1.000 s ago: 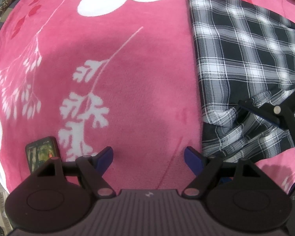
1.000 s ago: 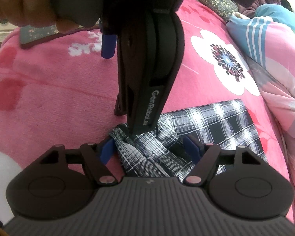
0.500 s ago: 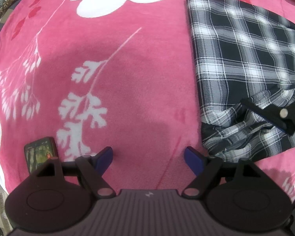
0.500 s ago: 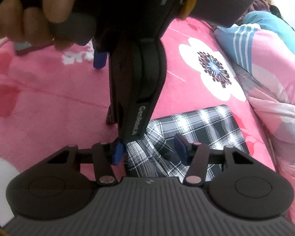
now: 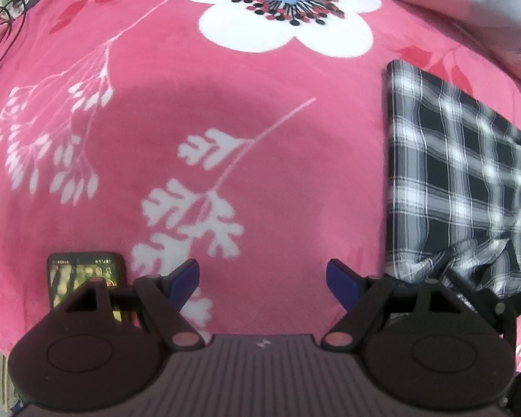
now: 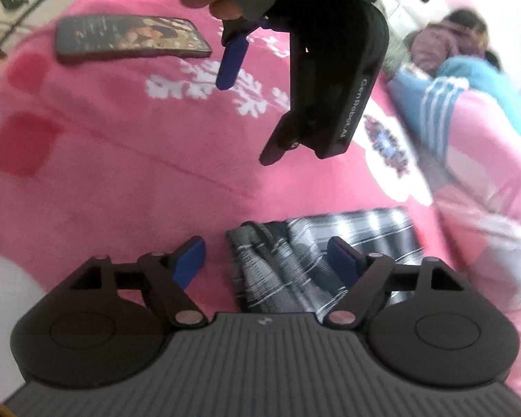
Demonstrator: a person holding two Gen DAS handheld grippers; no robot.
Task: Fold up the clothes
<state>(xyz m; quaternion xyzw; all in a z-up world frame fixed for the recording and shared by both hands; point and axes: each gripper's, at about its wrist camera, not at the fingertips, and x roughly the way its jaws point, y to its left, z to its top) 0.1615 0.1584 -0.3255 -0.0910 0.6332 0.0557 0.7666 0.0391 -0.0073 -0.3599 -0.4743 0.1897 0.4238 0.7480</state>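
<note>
While the plaid shirt [image 5: 462, 187] lies folded into a flat rectangle on the pink flowered blanket [image 5: 225, 132] of the bed, you have both claws free of it.

Item: plaid shirt, black and white, thin woven cloth. Judged light, soft and limp; it will sag and slide off its folds if lifted by one corner. The bunched collar end [image 6: 278, 260] sits nearest the right claw; the far edges look straight.

Left claw [image 5: 262, 279]: jaws wide apart, nothing between them, hanging over bare blanket beside the shirt's left edge.

Right claw [image 6: 265, 257]: jaws opening, the crumpled collar end lying between the pads but not pinched.

Where to take hold: probably the two near corners of the folded stack, pinching all layers together, one claw to each.

Also present: a phone [image 6: 128, 36] on the blanket, well apart from the shirt.
</note>
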